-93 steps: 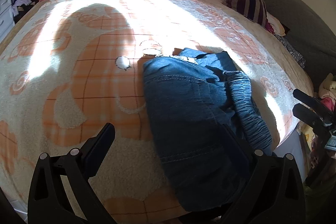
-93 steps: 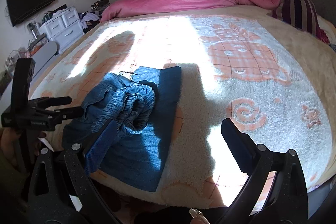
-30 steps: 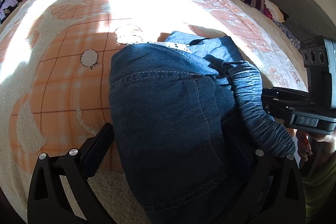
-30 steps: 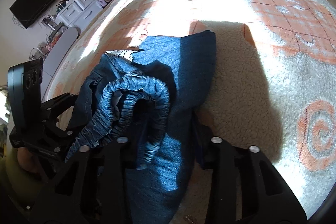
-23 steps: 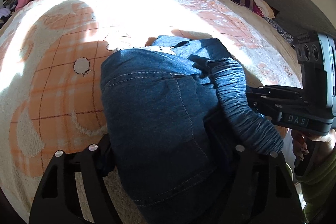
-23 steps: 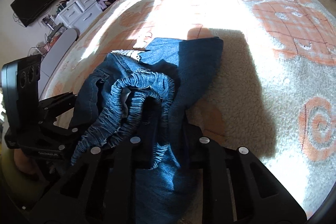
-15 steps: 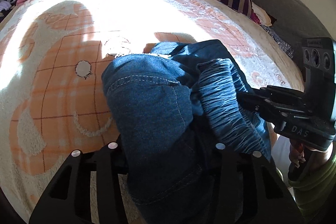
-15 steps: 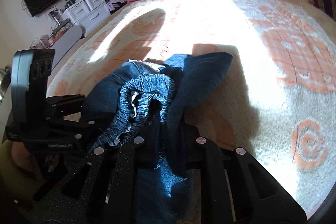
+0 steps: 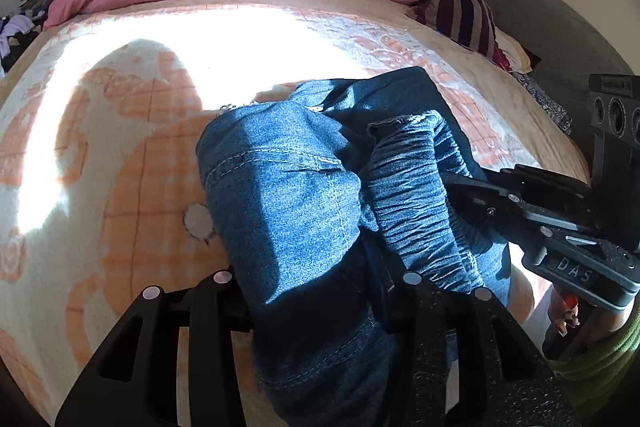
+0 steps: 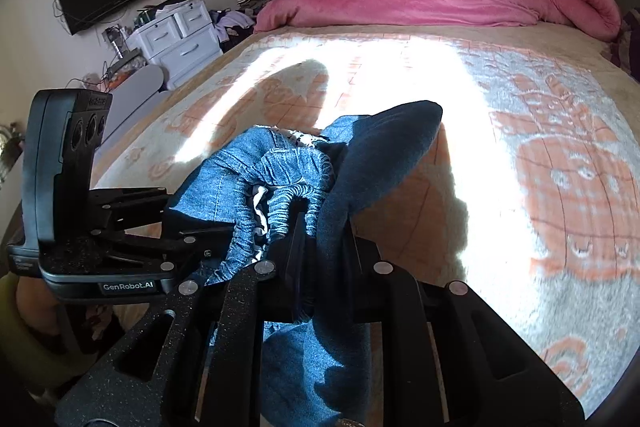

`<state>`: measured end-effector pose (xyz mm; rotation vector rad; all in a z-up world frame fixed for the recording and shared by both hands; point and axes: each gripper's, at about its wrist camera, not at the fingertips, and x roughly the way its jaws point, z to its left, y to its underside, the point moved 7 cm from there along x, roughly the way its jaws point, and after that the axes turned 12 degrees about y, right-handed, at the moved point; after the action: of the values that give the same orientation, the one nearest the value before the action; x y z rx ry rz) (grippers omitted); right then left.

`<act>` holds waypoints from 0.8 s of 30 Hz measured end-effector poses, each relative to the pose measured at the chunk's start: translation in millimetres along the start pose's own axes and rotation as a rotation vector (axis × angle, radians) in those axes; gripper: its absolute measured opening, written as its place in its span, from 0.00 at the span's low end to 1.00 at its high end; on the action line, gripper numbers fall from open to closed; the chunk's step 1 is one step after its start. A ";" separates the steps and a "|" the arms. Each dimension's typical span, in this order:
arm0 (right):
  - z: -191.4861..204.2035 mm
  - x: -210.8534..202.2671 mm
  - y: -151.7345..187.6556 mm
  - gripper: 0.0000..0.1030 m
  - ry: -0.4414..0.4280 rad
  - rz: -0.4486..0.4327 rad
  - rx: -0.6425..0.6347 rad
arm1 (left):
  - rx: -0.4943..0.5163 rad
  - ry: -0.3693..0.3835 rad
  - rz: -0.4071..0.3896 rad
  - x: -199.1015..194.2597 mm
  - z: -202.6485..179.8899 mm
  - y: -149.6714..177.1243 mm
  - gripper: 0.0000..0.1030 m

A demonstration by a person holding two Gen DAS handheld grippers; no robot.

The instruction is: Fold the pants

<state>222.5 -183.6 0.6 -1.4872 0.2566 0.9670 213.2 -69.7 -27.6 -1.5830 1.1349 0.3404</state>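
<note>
1. Blue denim pants with a gathered elastic waistband, partly folded into a thick bundle, held at the near edge of the bed under a cream-and-orange fleece blanket; near end raised off the blanket, far end apparently trailing on it.
2. Left gripper: fingers closing on a thick wad of the smooth denim panel, cloth bulging between them.
3. Right gripper: fingers nearly pressed together, pinching layers of denim just beside the ruched waistband.
4. Handling, judged: soft and limp, no stiffness; sags and bunches wherever unsupported. Moderate weight for cloth; coarse weave unlikely to slip. Not fragile.
5. Hold points, judged: through all layers at the two near corners of the bundle, well apart, to keep the edge taut. Gathered waistband bulky and springy; likely to roll out of a shallow pinch.
6. Risk, judged: inner layers sliding loose and spoiling the fold.
</note>
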 end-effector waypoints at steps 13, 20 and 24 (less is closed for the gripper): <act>-6.0 26.5 -20.2 0.09 0.030 -0.005 0.020 | 0.006 -0.039 -0.046 11.4 19.1 -24.5 0.39; -12.5 40.6 -11.5 0.09 0.042 0.028 0.056 | -0.006 -0.032 -0.032 22.8 25.6 -22.9 0.39; -15.6 47.1 -5.1 0.10 0.053 0.049 0.073 | -0.020 -0.031 -0.015 30.0 29.9 -20.0 0.39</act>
<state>261.5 -178.7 -30.2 -1.4468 0.3642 0.9484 254.2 -59.3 -47.9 -1.5981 1.0988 0.3664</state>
